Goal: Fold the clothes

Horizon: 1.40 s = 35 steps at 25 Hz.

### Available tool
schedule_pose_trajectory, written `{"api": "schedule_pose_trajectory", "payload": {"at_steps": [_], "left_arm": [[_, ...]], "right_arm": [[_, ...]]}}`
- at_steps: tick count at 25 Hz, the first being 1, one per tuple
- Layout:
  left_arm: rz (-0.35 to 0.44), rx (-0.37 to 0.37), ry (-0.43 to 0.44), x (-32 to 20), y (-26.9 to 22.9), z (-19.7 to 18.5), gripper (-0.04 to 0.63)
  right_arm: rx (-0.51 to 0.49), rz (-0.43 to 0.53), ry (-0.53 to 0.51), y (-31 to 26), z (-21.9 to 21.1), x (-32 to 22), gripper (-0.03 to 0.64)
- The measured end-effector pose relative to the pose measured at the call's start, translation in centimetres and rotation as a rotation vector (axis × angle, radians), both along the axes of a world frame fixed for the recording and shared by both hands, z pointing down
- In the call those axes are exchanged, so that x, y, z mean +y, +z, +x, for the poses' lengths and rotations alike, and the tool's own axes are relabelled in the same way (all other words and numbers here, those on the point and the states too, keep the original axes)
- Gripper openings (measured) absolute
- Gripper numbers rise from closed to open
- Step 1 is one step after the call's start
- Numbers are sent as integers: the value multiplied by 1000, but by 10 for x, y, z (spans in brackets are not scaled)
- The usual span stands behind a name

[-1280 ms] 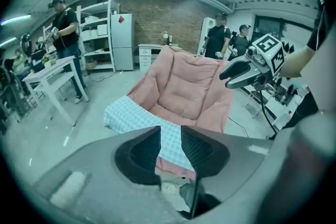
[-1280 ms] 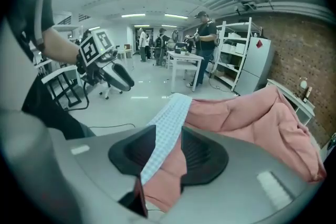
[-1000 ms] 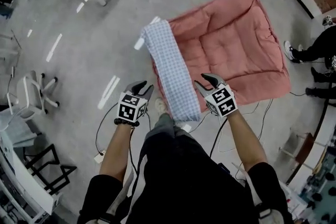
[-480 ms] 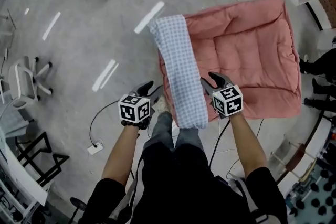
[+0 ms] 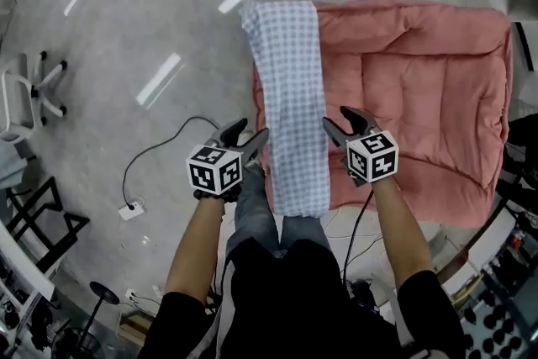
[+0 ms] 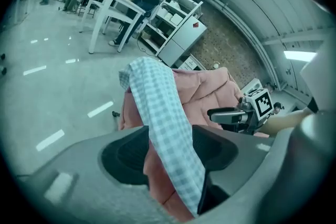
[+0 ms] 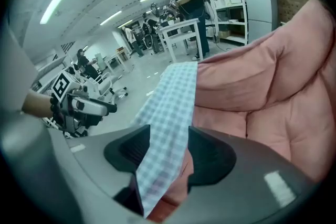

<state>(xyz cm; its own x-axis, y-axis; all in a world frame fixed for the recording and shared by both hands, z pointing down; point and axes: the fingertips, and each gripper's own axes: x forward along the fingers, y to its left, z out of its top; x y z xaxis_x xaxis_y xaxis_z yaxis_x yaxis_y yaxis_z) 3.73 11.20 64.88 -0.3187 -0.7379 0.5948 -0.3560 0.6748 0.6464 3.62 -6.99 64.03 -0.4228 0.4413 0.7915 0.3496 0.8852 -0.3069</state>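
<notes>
Cloth: the checked cloth (image 5: pixel 292 113) lay as one long, narrow strip along the left edge of the pink quilt (image 5: pixel 420 88), which was spread on the floor (image 5: pixel 126 38).
Long axis: it ran straight away from me, with the near end close to my legs and the far end at the quilt's far edge.
Left gripper: my left gripper (image 5: pixel 250 142) hung just beside the strip's left edge, near its near end. Its jaws had just been opening and stood apart, pressing on nothing.
Right gripper: my right gripper (image 5: pixel 342 124) sat just beside the strip's right edge, over the quilt. Its jaws had also just been opening, and they gripped nothing.
Between the jaws: each gripper view showed the checked strip in the gap between the pads (it lay beyond them, and neither pad touched it).
Nearer hand: neither, since the two flanked the same near stretch about evenly, one on each long edge.
Judgement: the next fold probably ran along that axis, near end carried toward far end, so both grippers needed to take the near corners together.
</notes>
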Motion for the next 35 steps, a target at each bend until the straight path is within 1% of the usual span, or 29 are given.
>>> {"api": "schedule_pose_trajectory", "payload": {"at_steps": [2,4,6,8,11,15,17,21,24,29,32,35], "left_arm": [[51,40,-49,-7,16,-2,268],[113,80,-90,-18,31,0,294],[149,101,-107,-28,47,0,325],[147,109,-109,-33,64,-1,341],[138,120,-107,-36,87,0,342],[202,153,-83,-43,108,0,348],[225,165,-80,-48,119,1,358],[262,192,-68,-56,142,6,359],[316,215,-45,-61,153,8,359],[418,259,-23,-78,149,6,359],[481,289,-25,-87,145,6,357],[562,313,-25,-89,139,6,300]], "right_arm": [[26,-30,-12,18,-1,3,251],[46,-67,-16,33,-2,4,276],[67,-116,-4,48,-5,4,297],[93,-176,26,61,-7,5,314],[134,-243,48,74,-7,5,319],[167,-286,24,94,-6,12,322],[187,-312,37,106,-3,11,327],[239,-382,80,126,4,11,325],[280,-460,86,133,5,20,322],[317,-539,80,126,3,27,322],[342,-602,86,118,2,30,284],[349,-641,82,114,1,35,231]]}}
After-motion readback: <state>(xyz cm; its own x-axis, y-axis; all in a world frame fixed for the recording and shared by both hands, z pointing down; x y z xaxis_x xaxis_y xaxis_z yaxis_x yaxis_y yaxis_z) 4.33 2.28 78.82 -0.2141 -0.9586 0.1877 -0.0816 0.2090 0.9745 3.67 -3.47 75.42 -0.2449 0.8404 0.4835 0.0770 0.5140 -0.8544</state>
